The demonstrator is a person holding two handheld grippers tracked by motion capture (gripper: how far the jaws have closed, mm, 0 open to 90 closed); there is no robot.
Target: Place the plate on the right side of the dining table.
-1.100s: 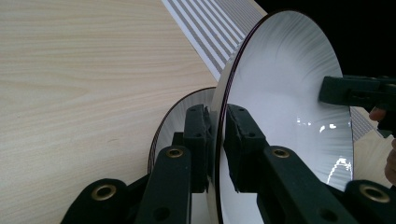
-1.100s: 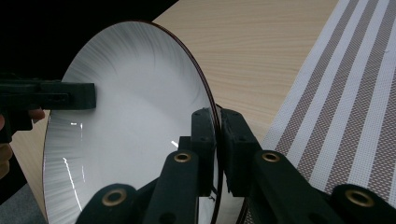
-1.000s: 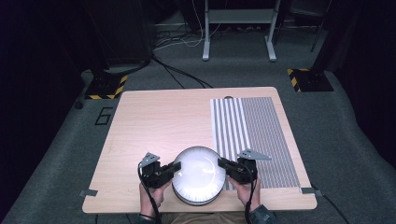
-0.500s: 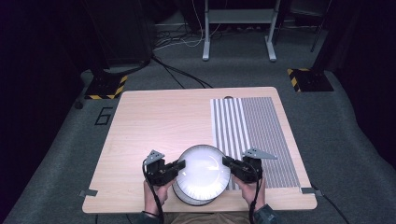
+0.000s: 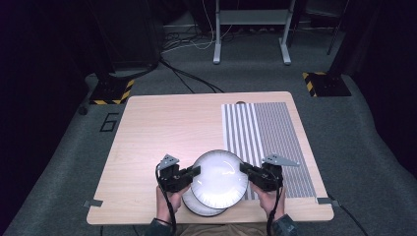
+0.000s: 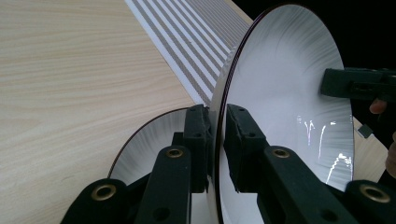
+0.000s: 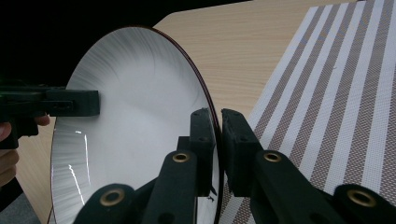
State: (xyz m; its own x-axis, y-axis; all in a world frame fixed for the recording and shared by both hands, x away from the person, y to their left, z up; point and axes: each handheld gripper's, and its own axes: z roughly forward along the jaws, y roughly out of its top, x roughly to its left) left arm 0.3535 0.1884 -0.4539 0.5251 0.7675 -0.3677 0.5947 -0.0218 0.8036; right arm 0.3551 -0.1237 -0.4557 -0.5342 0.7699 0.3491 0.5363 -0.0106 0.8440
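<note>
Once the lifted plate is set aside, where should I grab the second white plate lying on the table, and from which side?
Take the second white round plate by its thin raised rim, probably from its left or right edge with the jaws level, one above and one under the rim. It lies flat on the wooden table, so only the rim offers a pinch. The lifted white plate is gripped that way now.

The lifted plate (image 5: 219, 178) hides most of the lower plate (image 5: 199, 207) beneath it.

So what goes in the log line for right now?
left gripper: shut on round white plate | right gripper: shut on plate | second plate: on table
</note>
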